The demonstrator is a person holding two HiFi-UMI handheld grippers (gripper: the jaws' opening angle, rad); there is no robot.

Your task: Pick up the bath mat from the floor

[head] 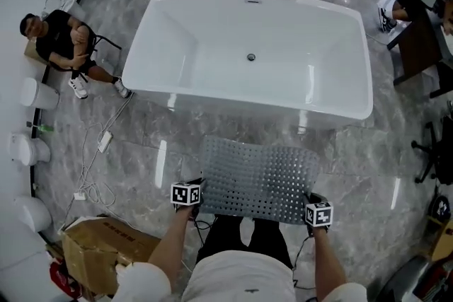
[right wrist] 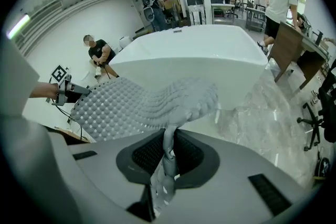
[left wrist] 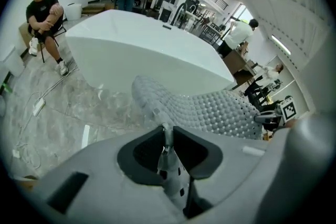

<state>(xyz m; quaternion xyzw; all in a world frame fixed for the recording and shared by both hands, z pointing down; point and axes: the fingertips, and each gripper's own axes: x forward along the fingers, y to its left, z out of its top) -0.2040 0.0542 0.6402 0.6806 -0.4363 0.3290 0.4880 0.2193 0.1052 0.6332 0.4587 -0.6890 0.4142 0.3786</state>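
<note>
So, the bathtub (head: 233, 101) is my landmark: it lies broadside ahead of me, its long near wall running left to right. The marble floor (head: 141, 145) spreads out on every side of it.

On the near side of that wall, between the tub and my body, is the bath mat (head: 258, 179). It looks to be off the floor, spread in the air and sagging a little in the middle. Its long axis runs parallel to the tub's near wall, straight from one claw to the other. From both claws the mat's body extends away toward the tub, so its far edge hangs closest to the tub and unsupported.

My left claw (head: 200, 189) is pinched narrow on the mat's near left corner; in the left gripper view the nubbed sheet (left wrist: 220, 113) runs out from between the jaws. My right claw (head: 309, 199) is clamped the same way on the near right corner, and the mat (right wrist: 136, 105) arches out ahead of it. Neither hand is nearer the tub. I judge that whatever comes next depends on keeping the two claws level with each other.
</note>
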